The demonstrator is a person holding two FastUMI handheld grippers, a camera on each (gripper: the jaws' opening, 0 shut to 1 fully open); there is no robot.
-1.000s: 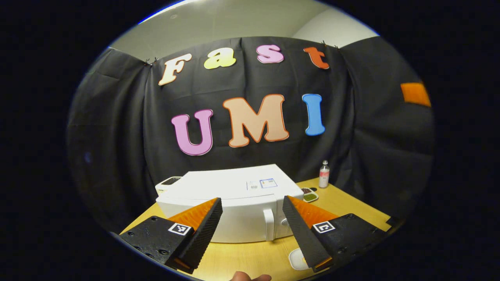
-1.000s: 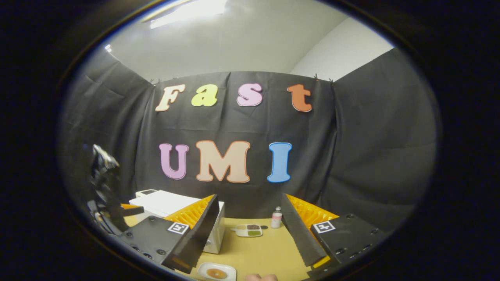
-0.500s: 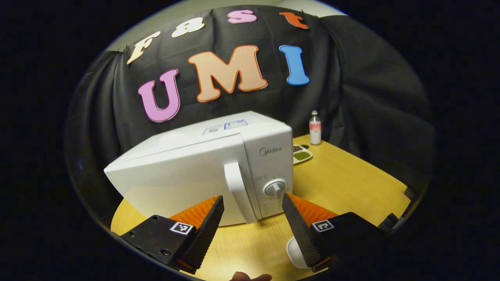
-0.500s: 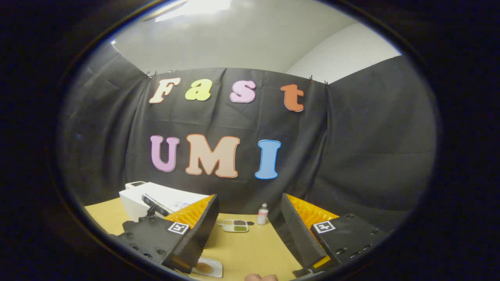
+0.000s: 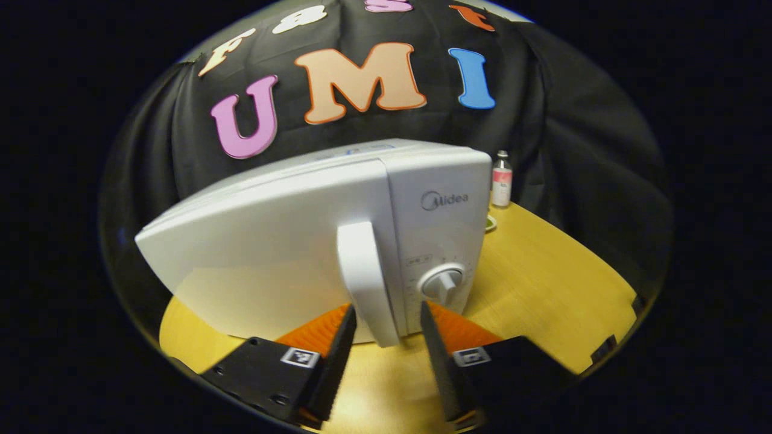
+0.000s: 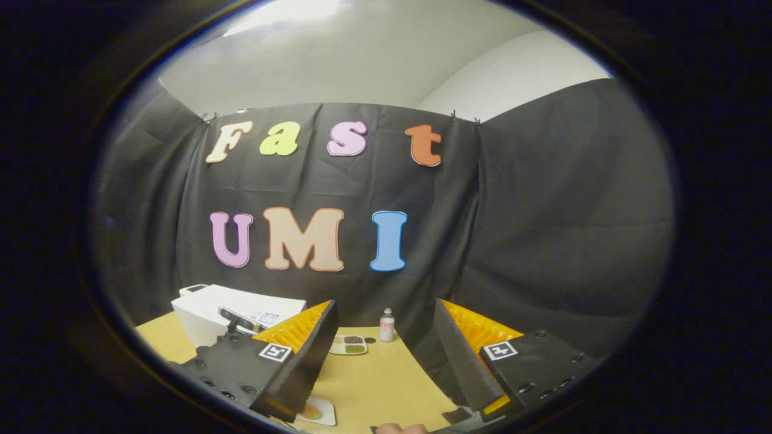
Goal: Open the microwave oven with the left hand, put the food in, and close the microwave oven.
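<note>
The white microwave stands close in the left gripper view, door closed. Its upright door handle runs down between the fingers of my left gripper, which is open; a gap shows on the right of the handle. A round dial sits just right of the handle. In the right gripper view, my right gripper is open and holds nothing, high over the table. A white plate with an orange-brown piece of food lies below its left finger. The microwave stands far left there.
The yellow wooden table stretches right of the microwave. A small bottle stands at the back by the black cloth, also seen as the bottle. A divided dish lies near it. A hand's edge shows at the bottom.
My left gripper has dropped and moved in toward the microwave, and its fingers have narrowed around the door handle. The right gripper has drifted a little, still open.
</note>
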